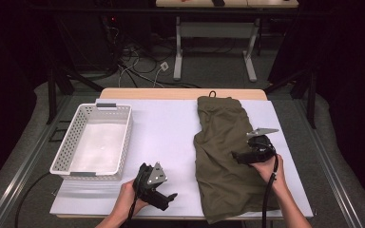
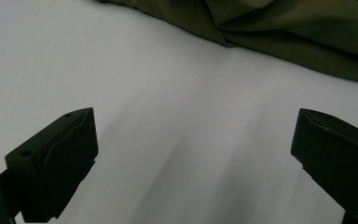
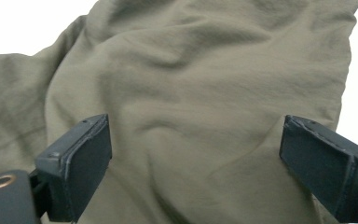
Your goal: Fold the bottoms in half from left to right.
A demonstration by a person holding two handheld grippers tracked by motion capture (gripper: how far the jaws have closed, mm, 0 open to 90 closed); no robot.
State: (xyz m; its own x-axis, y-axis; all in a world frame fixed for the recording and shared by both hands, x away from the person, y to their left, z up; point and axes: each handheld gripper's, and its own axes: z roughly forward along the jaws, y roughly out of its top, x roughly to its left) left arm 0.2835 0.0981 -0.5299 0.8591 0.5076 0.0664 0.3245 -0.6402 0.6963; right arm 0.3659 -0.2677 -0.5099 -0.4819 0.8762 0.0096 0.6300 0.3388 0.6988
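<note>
An olive green garment (image 1: pixel 221 152) lies on the right half of the white table (image 1: pixel 171 128), spread long from the far edge to the near edge. Its far part is narrower and has a small dark loop at the top end. The near part is wider and reaches a little over the near edge of the table. The cloth is not flat: it has soft folds and wrinkles (image 3: pixel 177 121), and one edge is folded over itself (image 2: pixel 223 32).
</note>
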